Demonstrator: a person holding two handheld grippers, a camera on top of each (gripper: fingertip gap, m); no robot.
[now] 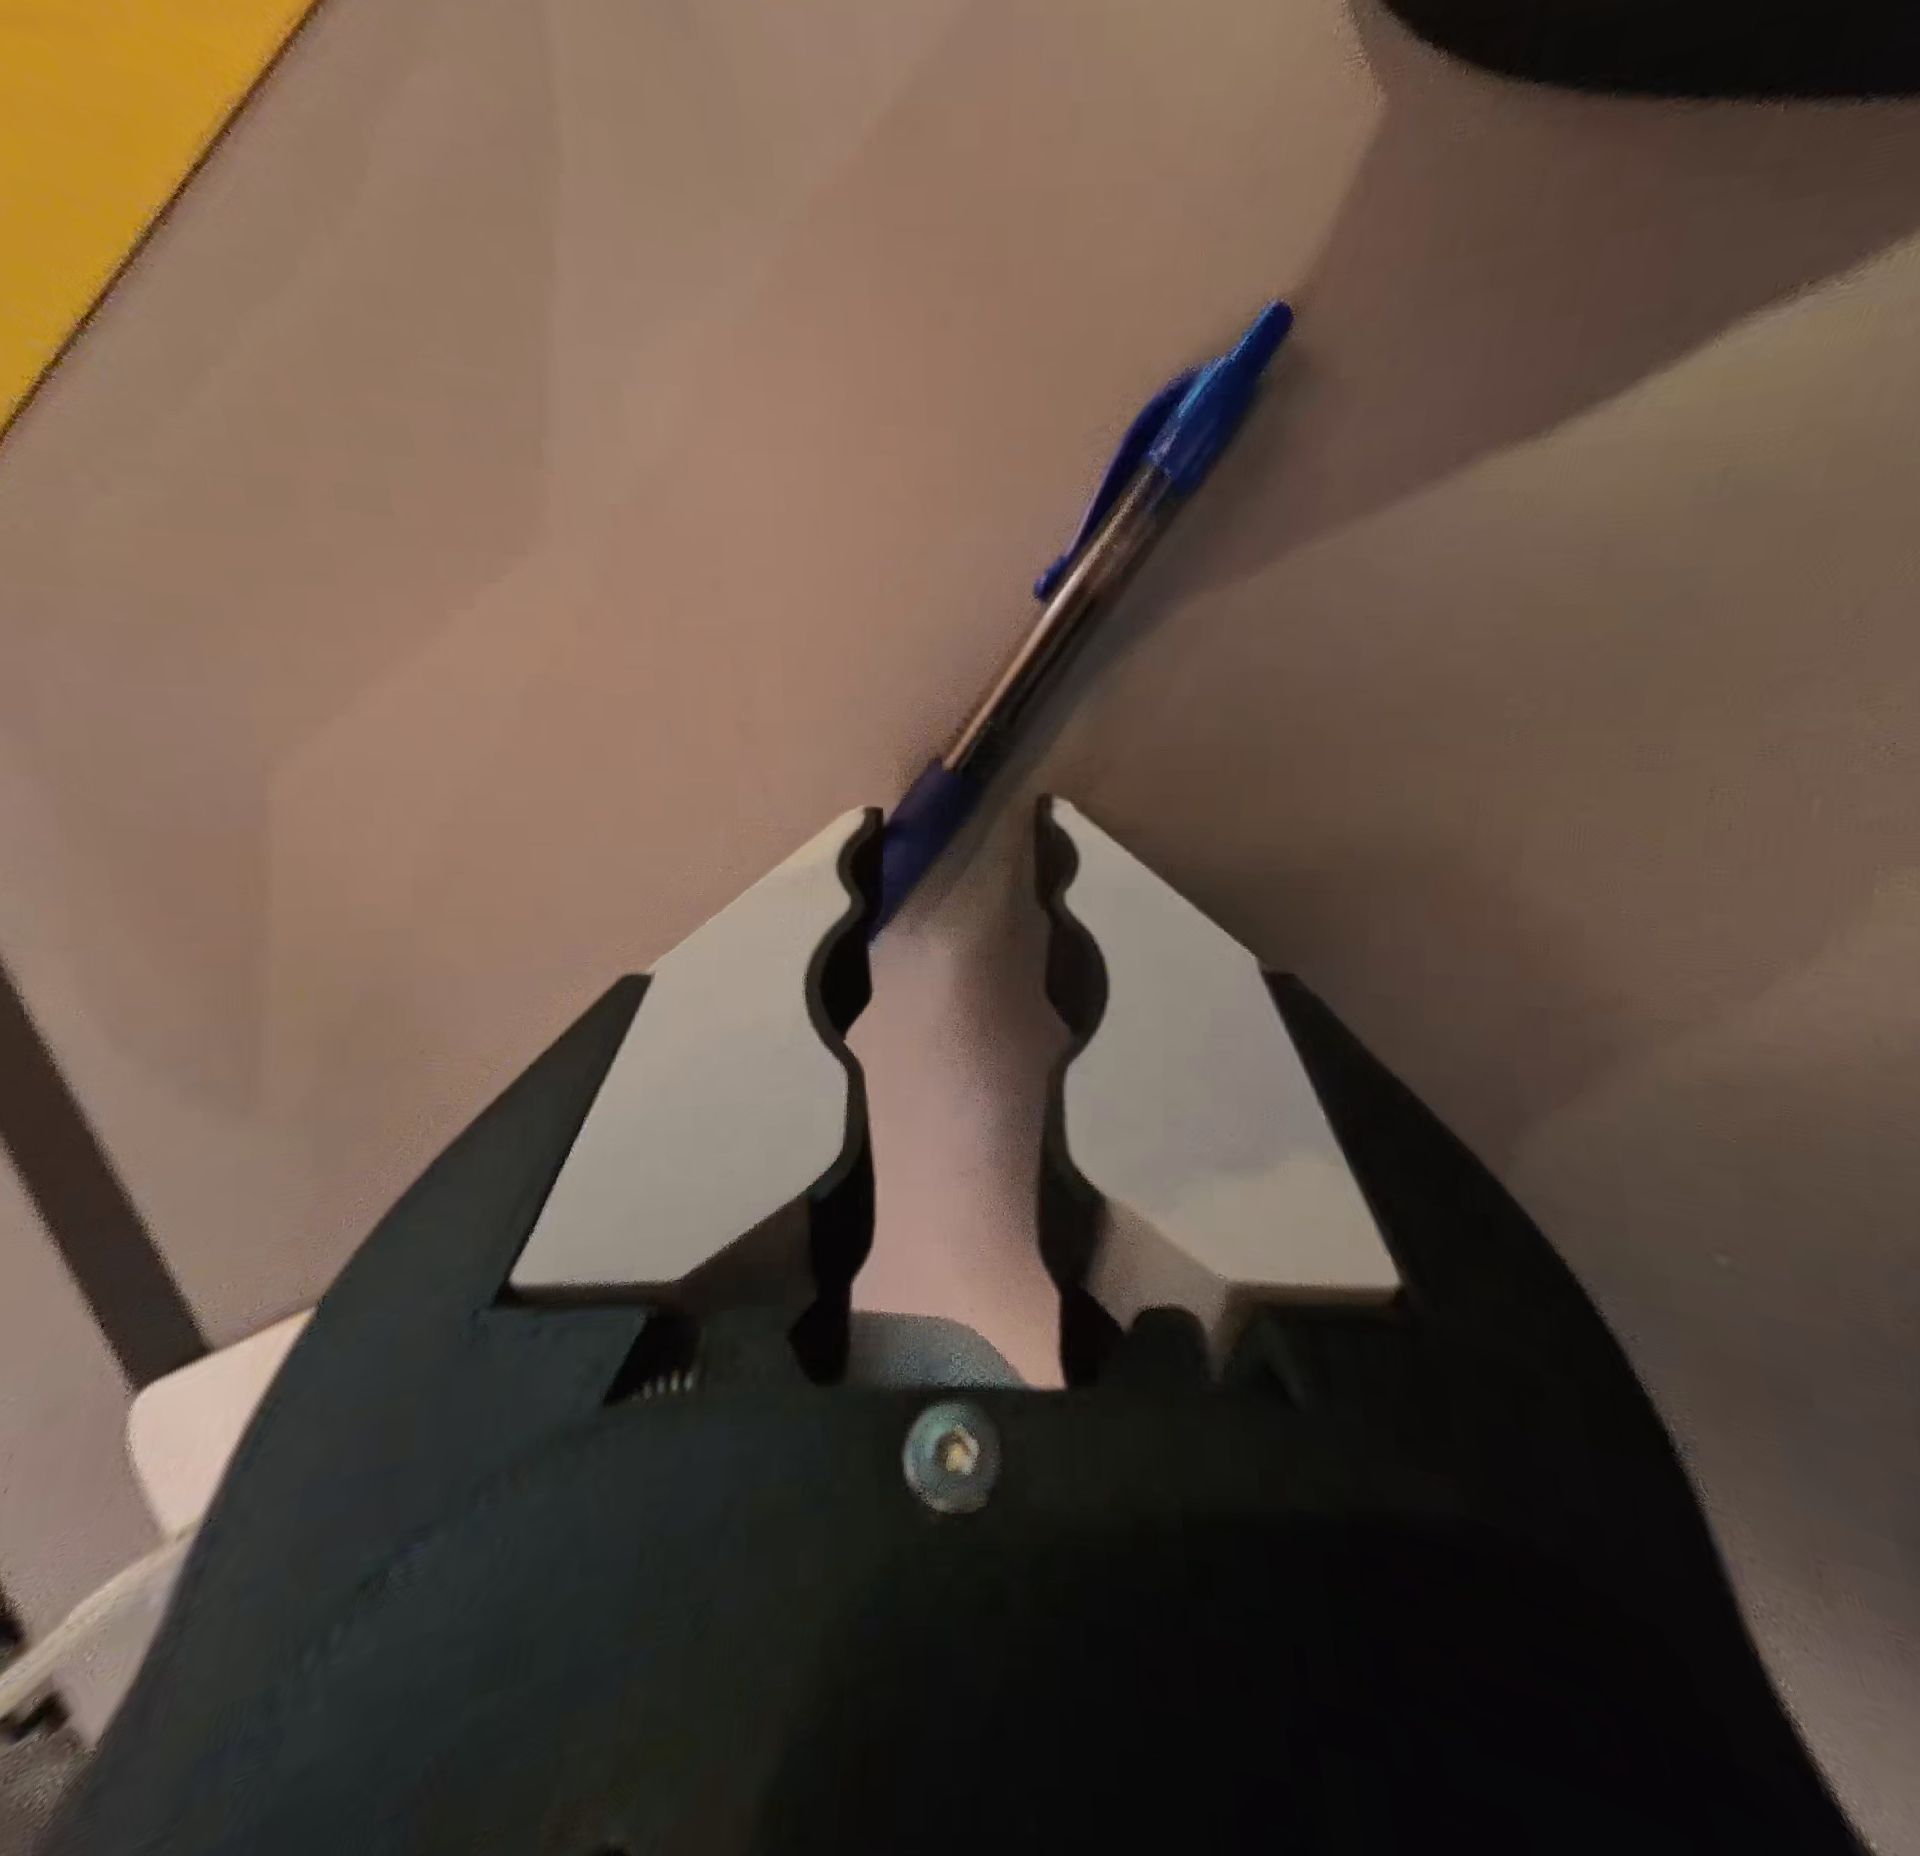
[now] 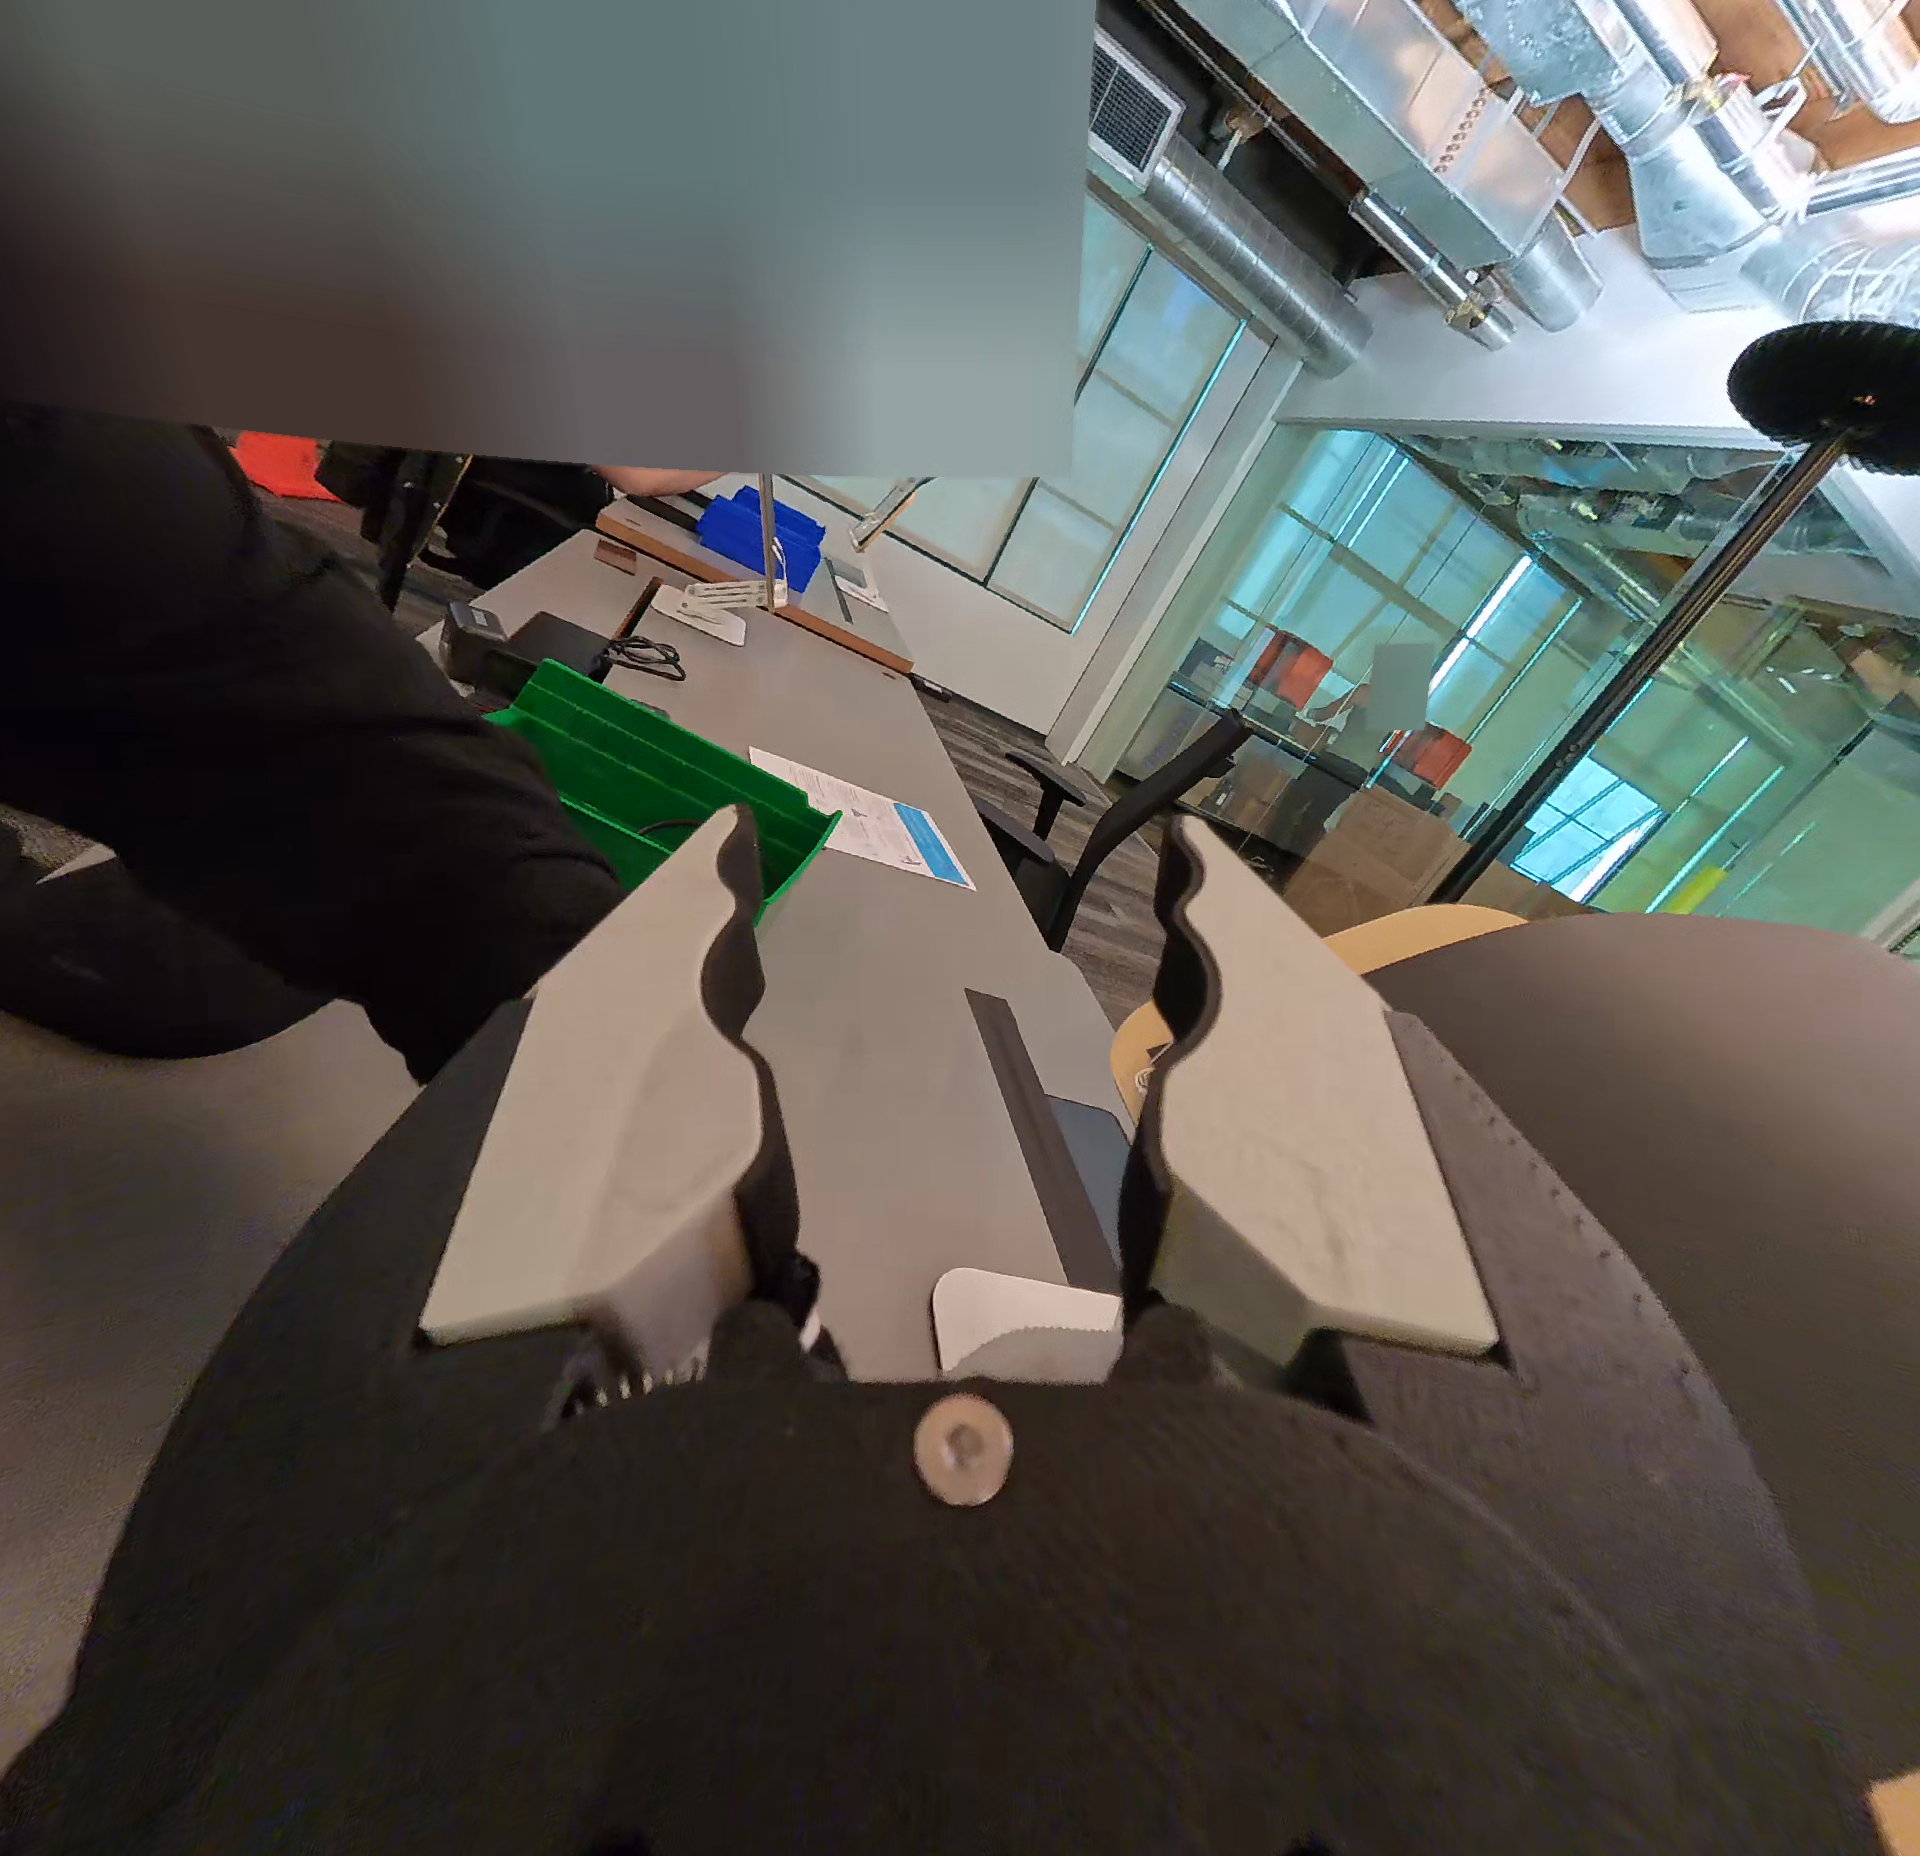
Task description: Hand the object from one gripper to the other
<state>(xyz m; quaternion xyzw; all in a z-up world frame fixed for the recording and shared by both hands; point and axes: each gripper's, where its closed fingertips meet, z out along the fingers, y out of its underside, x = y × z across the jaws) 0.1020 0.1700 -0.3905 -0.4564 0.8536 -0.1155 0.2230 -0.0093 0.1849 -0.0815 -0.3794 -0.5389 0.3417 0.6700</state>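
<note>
Pale tabletop point(image 1: 520, 611), blue pen point(image 1: 1101, 570) at centre frame touching the parted left gripper point(image 1: 961, 819). Right gripper point(image 2: 961, 840) agape, empty, facing glass-walled room.

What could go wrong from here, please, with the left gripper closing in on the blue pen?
The blue pen lies slanted, its grip end against only one finger of the open left gripper, so closing might push it aside or pinch it off-centre. The right gripper, open and empty, faces away across a long table; the pen is not in its view, so alignment could suffer.
</note>
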